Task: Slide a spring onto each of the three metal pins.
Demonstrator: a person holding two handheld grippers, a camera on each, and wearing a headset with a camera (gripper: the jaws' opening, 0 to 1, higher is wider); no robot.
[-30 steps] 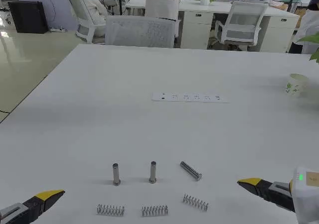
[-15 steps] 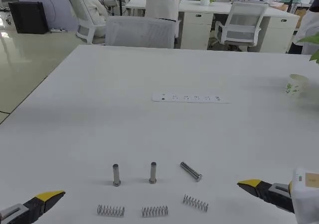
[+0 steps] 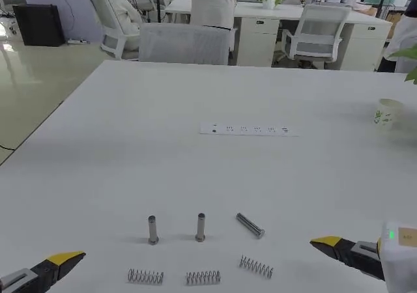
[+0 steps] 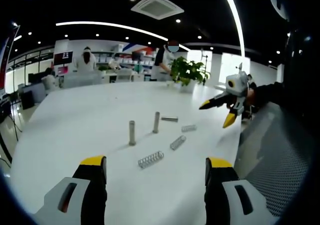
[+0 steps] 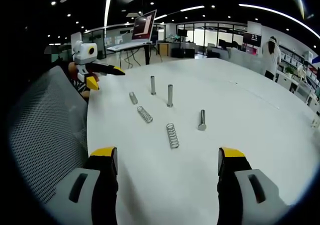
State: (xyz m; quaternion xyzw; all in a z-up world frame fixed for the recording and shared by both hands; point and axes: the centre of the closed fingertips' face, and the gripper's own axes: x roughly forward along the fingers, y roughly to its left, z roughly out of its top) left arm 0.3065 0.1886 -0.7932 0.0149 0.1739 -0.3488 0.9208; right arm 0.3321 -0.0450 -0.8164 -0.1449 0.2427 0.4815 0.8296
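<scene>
Both the left gripper (image 4: 156, 161) and right gripper (image 5: 167, 152) spread empty fingers over the white office table (image 3: 163, 111).

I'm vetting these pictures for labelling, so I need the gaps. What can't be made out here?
Left tool: head view, cut off by the bottom-left corner past its yellow tip.
Right tool: head view, body cut off by the bottom-right corner.
Power strip: head view, socket markings too small to read.
Cup: head view, print too blurred to read.
Springs: coil ends too small in every view.
</scene>
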